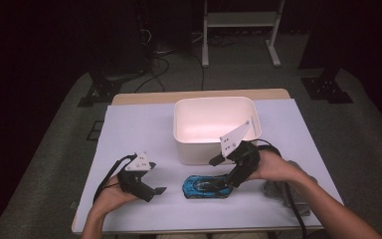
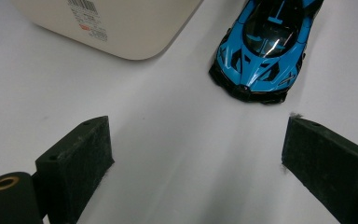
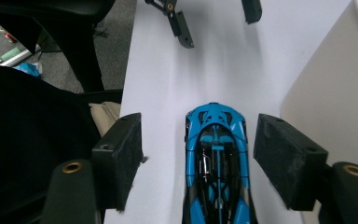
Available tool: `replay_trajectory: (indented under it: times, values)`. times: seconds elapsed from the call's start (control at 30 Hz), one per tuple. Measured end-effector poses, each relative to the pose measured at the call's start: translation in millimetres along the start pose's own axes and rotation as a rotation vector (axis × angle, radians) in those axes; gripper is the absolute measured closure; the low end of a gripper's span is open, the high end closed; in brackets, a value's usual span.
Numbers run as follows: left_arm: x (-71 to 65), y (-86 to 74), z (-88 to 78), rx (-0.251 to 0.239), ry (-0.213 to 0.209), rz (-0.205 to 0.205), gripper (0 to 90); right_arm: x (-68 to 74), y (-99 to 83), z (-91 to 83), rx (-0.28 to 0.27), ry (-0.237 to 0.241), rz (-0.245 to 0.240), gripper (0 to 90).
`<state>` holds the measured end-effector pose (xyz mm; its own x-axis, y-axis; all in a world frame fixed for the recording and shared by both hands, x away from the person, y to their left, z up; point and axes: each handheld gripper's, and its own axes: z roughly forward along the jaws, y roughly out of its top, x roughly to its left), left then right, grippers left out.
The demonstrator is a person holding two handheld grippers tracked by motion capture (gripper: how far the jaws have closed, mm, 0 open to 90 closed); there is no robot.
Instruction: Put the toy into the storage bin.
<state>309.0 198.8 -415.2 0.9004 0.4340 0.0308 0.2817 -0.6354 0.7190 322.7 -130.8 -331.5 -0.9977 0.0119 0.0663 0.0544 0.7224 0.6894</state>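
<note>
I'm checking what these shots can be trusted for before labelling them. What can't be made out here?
- Blue toy car: its rear is cut off by the bottom edge of the right gripper view.
- White bin: label print too small to read in the left gripper view.
- Grey object by the right forearm: partly hidden by the arm in the high view.

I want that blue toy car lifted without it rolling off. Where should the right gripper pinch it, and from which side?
Pinch the blue toy car across its two long flanks, mid-body, coming in over its tail end. The right gripper already straddles it there, pads open on either side; the flat, parallel flanks likely suit them better than the tapered nose.
</note>
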Motion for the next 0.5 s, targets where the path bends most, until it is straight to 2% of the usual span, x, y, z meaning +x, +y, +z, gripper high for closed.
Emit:
replay_trajectory:
  times: [0.37,0.5]
  values:
    - [1.8,-3.3,3.1,0.007,0.016,-0.005,8.0,-1.6,-17.6,30.1,0.012,-0.020,0.026,26.6]
    - [5.2,-6.7,2.0,-0.012,0.032,-0.024,8.0,-4.2,-21.3,38.2,0.022,-0.027,0.035,25.6]
